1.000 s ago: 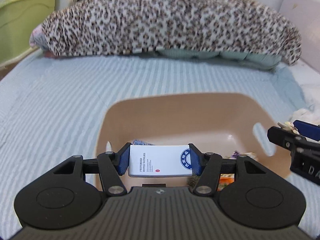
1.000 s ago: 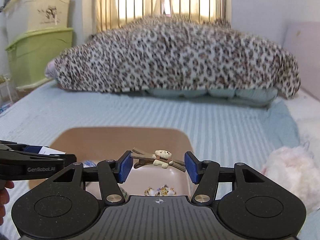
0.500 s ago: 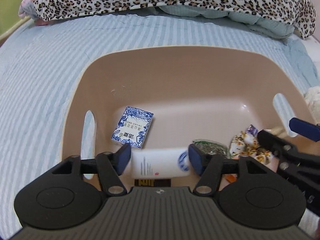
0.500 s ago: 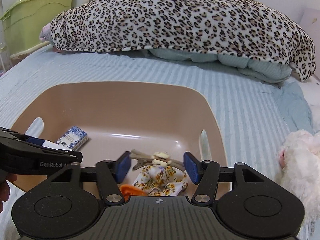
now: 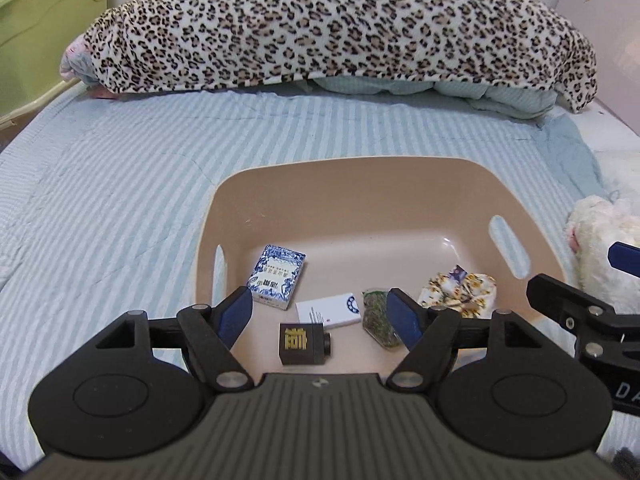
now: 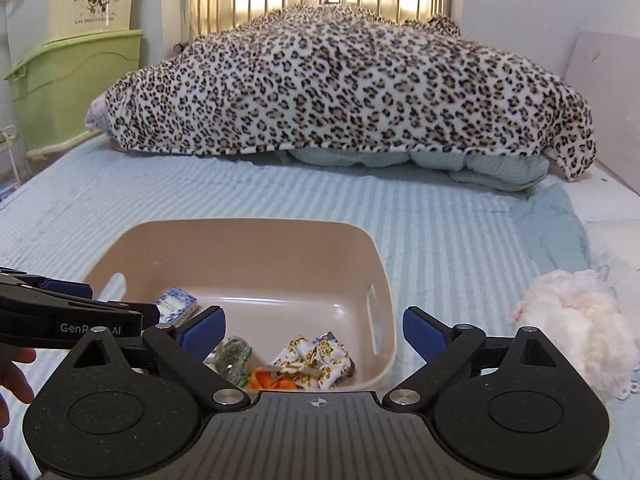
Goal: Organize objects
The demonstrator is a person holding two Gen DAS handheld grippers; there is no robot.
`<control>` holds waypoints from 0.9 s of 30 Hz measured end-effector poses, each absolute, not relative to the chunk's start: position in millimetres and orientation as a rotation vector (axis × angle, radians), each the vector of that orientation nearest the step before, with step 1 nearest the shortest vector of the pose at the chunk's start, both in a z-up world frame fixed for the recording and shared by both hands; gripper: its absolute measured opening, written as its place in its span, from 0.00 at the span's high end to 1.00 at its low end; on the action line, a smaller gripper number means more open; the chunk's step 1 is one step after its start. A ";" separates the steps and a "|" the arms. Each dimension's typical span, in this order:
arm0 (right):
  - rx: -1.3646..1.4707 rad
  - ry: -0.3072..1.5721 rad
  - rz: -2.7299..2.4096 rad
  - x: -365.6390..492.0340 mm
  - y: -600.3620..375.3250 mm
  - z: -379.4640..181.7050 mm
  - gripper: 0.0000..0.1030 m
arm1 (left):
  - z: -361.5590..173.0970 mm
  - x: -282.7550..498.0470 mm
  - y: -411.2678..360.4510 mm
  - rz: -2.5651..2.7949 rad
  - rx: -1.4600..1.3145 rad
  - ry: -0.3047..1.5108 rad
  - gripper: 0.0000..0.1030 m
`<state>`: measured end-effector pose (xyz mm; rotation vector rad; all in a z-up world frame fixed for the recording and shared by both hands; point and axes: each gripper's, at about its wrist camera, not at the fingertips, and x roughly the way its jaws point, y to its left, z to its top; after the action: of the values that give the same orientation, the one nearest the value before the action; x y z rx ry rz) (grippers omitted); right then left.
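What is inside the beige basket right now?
Inside the beige basket: a blue-patterned box, white card box, black cube, green packet, floral cloth, and a hair clip. An orange item is mostly covered.

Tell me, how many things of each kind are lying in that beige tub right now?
Boxes: 3, blue-patterned box, white box, black box
Cloth bundles: 1, floral cloth
Green packets: 1, green packet
Hair clips: 1, hair clip
Orange items: 1, orange item
Total: 7
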<state>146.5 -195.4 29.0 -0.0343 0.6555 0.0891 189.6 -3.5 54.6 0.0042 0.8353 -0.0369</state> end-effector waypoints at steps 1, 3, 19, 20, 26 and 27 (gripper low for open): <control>-0.037 0.651 0.089 139.2 -195.0 32.0 0.05 | 57.3 182.9 -3.4 -0.039 0.003 0.830 0.27; -0.038 0.647 0.092 127.1 -194.0 36.0 0.04 | 62.5 169.1 -4.1 -0.042 0.003 0.824 0.27; 0.021 0.632 0.096 39.0 -205.0 47.7 0.02 | 86.6 65.8 0.1 -0.064 0.015 0.747 0.27; 0.015 0.628 0.094 33.4 -205.3 48.5 0.02 | 87.0 60.2 0.9 -0.068 0.016 0.747 0.27; 0.020 0.616 0.100 8.8 -205.7 51.7 0.00 | 90.2 31.5 2.1 -0.088 0.030 0.738 0.28; 0.007 0.616 0.098 5.1 -204.5 51.3 0.00 | 91.0 27.5 1.8 -0.091 0.030 0.736 0.28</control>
<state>5.1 -204.5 51.3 0.0068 0.6157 0.0981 27.5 1.8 91.0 0.0300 0.7364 -0.0910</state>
